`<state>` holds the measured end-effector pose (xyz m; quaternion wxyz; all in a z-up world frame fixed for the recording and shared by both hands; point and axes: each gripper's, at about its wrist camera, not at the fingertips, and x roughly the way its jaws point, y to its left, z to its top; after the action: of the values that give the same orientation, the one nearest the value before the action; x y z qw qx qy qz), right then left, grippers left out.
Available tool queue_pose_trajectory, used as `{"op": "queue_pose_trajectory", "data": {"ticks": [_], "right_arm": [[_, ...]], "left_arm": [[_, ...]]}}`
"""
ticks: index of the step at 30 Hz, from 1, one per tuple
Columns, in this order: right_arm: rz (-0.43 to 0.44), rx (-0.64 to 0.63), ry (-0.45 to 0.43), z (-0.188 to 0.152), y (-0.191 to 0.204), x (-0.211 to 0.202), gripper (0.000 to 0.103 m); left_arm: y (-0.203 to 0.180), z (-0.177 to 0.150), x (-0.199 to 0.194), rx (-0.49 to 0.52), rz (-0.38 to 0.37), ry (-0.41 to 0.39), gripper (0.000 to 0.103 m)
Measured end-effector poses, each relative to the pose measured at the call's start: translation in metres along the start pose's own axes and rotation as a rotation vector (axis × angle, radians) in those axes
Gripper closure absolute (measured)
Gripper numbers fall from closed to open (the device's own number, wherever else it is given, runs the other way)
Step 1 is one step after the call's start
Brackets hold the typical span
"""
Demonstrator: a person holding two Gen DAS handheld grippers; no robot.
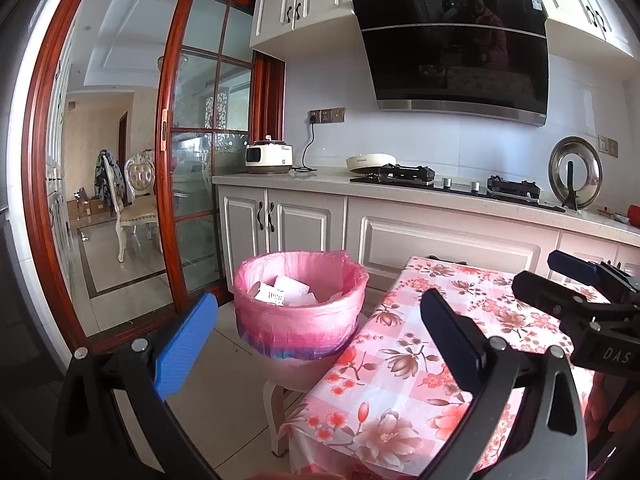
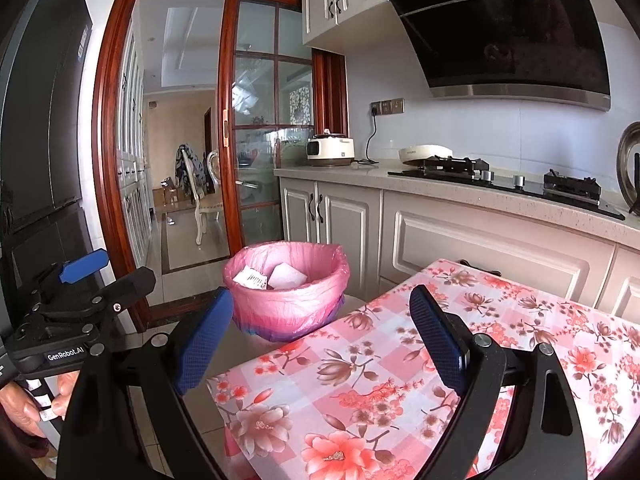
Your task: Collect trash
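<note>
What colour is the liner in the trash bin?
Pink, shading to purple at the folded lower edge of the liner; clearest in the left wrist view.

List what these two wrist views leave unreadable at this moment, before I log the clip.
- Trash bin: its depth is hidden by the pink liner; the print on the paper scraps is too small to read.
- Table: the near part is covered by the right gripper; the right side is cut off.
- Left gripper: it blocks the floor near the bin.
- Stool: mostly hidden under the bin and tablecloth.

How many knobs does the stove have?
2. Both knobs sit side by side between the burners on the stove: one left, one right. None seem hidden.
</note>
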<state>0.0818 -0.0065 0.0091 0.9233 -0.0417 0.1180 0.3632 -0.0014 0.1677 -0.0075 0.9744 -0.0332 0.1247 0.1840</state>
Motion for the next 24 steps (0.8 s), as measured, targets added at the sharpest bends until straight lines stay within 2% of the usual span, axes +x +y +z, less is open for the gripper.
{"op": "queue_pose_trajectory", "data": {"ticks": [24], "right_arm": [[-0.004,0.001,0.006,-0.0018,-0.0014,0.0018,0.018]], "left_arm": [[-0.0031,-0.0032,-0.0004,0.013,-0.031,0.016,0.005]]}}
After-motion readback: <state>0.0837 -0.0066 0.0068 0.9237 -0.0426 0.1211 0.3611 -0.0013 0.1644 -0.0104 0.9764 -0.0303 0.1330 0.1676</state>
